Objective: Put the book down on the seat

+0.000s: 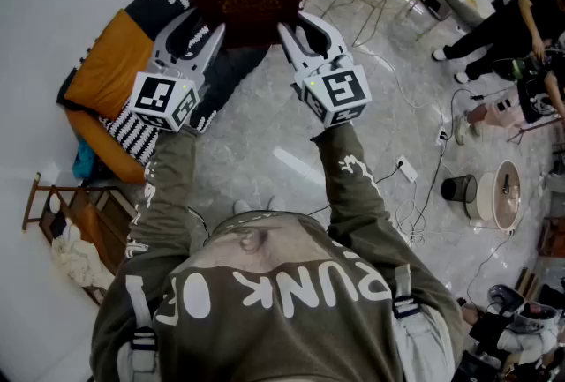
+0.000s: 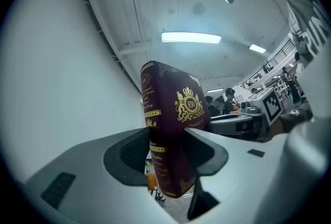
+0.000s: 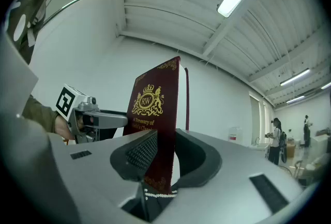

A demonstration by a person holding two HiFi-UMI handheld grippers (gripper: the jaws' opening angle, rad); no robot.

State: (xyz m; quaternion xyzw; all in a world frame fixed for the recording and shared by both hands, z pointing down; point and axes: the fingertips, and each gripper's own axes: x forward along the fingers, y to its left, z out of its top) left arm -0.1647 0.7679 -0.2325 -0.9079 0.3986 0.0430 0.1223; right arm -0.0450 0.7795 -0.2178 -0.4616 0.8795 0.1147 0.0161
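Head view: I hold the book in the air between both tools, its cover toward me, over the far part of the seat, which is orange with striped cushions. Book and seat are apart. I cannot tell from this angle whether the book hangs squarely above the sitting surface. My left gripper takes the spine-side edge and my right gripper takes the opposite edge.

Left gripper view: the jaws stand wide, yet both pads press on the thick spine end, so this tool is clamped on the book.

Right gripper view: the jaws are set narrower and pinch the book near its lower corner, where a red ribbon runs up behind the cover. I cannot tell how much of the page block they take in.

Step in hand, as I judge it: lowering. To do it well I would:
- bring both tools down together at one pace, so the book does not twist between the two grips;
- tip its top edge away until the back cover faces the seat;
- let the book's weight rest there before either grip loosens;
- part both pairs of jaws at once and draw them out sideways, level, so no finger drags the book.

A soft, sloping cushion may let it slide, so the flat middle looks safer.
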